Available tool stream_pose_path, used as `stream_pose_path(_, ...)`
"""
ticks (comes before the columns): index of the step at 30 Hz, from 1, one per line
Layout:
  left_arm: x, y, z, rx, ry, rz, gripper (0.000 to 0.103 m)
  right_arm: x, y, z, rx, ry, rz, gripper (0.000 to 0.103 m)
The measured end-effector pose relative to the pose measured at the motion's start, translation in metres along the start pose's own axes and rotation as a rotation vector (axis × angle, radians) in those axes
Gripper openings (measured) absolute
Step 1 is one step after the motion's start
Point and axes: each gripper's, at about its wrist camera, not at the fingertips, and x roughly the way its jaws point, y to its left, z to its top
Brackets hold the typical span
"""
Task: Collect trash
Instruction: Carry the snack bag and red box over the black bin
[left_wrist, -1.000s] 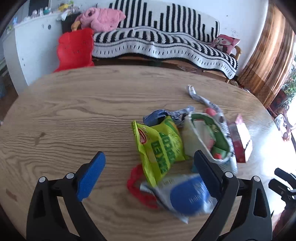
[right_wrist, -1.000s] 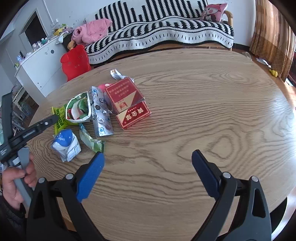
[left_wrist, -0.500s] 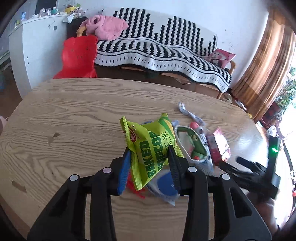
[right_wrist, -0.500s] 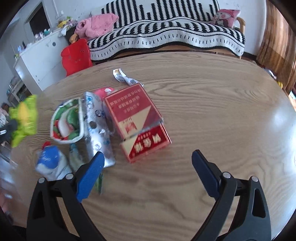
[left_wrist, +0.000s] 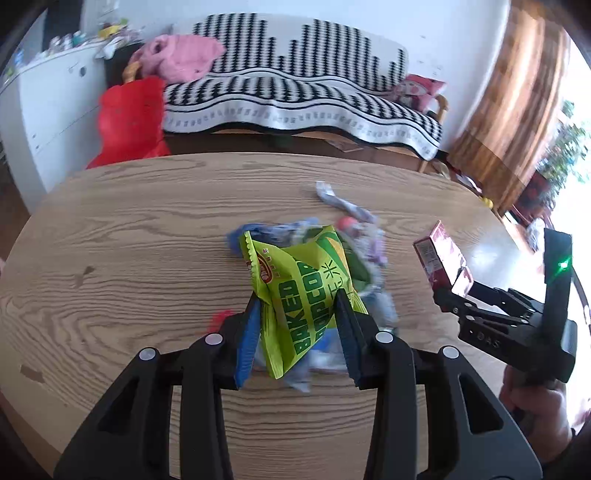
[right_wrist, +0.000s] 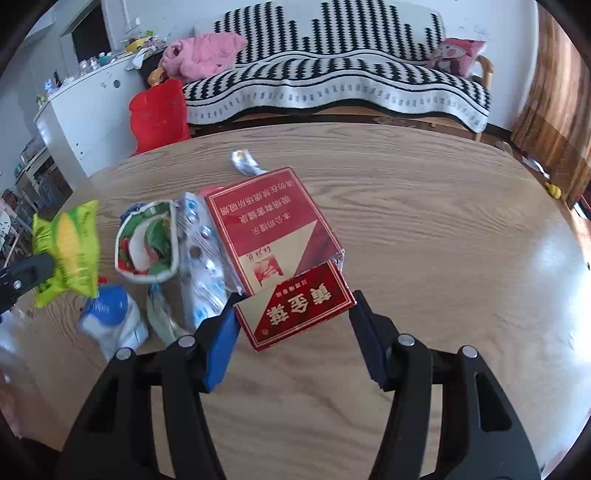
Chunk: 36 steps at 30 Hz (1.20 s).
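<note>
— Where wood grain runs, what's around the worktop (right_wrist: 424, 221)?
— Striped sofa (right_wrist: 332, 74) far behind. Left fingers (left_wrist: 258, 325) grip a green popcorn bag (left_wrist: 306, 291); right fingers (right_wrist: 221, 332), just closing, clamp a red box (right_wrist: 280, 251).

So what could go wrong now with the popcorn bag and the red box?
The left gripper pinches the green popcorn bag only at its lower part, so it may slip.

The right gripper has just been closing on the red box, whose flap hangs open. It may crush it or snag the silver wrapper alongside.
</note>
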Motion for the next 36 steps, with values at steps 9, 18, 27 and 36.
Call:
stream_pose_path(9, 0.016, -0.126, -0.028, 0.172, 0.032, -0.096, 0.039, -0.079, -0.117, -0.064, 0.121, -0.003, -0.133, 0.058)
stream_pose_path(18, 0.026, -0.27, -0.068, 0.295, 0.064, -0.239, 0.039, -0.158, -0.255, -0.158, 0.31, -0.005, -0.289, 0.058)
stream_pose_path(27, 0.024, -0.405, -0.133, 0.466, 0.099, -0.402, 0.039, -0.225, -0.356, -0.258, 0.52, 0.009, -0.392, 0.058)
stream_pose_path(36, 0.033, -0.501, -0.212, 0.608, 0.177, -0.517, 0.039, -0.256, -0.408, -0.336, 0.674, 0.056, -0.422, 0.058)
